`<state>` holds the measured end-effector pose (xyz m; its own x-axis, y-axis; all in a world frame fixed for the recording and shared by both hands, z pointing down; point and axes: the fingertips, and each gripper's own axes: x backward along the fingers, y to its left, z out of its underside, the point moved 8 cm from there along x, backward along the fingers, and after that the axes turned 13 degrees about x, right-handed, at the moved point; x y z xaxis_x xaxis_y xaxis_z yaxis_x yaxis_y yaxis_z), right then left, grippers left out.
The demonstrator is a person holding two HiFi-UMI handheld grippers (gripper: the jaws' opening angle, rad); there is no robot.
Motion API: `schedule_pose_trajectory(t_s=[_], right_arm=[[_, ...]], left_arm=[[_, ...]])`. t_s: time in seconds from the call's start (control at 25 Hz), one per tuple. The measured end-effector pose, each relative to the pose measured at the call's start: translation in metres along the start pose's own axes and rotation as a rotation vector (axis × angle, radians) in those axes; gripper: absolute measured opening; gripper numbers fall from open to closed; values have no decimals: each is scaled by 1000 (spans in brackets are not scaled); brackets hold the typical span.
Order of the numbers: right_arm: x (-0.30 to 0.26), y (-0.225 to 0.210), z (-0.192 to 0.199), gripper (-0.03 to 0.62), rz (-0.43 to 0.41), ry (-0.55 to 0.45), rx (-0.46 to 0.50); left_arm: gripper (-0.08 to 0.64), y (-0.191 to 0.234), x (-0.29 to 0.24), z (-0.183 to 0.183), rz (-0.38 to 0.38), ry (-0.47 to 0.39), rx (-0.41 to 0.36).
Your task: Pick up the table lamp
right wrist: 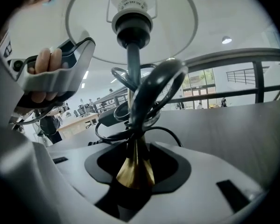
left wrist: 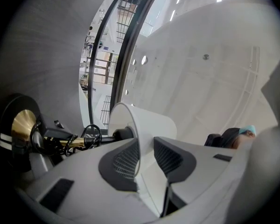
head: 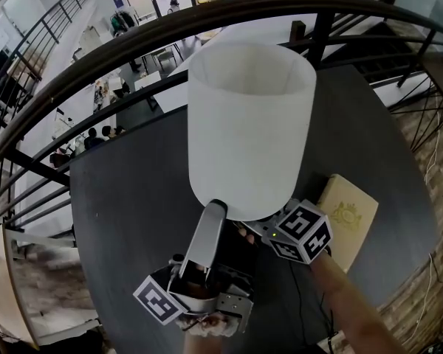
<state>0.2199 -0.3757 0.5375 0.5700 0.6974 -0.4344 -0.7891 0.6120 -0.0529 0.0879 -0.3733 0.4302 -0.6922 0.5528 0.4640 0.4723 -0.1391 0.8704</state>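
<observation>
Left gripper (left wrist: 146, 155): jaws clenched across the wall of the lampshade (left wrist: 151, 125), one pad inside the rim and one outside. Right gripper (right wrist: 139, 153): jaws released and wide, with the brass cone (right wrist: 134, 171) of the stem between them; the pads do not seem to press on it. A coiled cable (right wrist: 147, 94) hangs on the stem above. The table lamp (head: 251, 124) leans over the dark table (head: 125, 198). We judge the grasp half made: shade held, stem not. We cannot tell whether the base has left the table. Lift outstanding.
</observation>
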Motion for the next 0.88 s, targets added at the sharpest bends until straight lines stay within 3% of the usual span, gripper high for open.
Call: schedule_pose_trajectory(t_s=[0.44, 0.88], right_arm=[[6, 11, -6, 160, 16, -42, 28], [21, 30, -38, 152, 28, -96, 44]], left_arm=[[100, -5, 1, -1, 51, 4, 5], [92, -43, 0, 5, 119, 26, -21]])
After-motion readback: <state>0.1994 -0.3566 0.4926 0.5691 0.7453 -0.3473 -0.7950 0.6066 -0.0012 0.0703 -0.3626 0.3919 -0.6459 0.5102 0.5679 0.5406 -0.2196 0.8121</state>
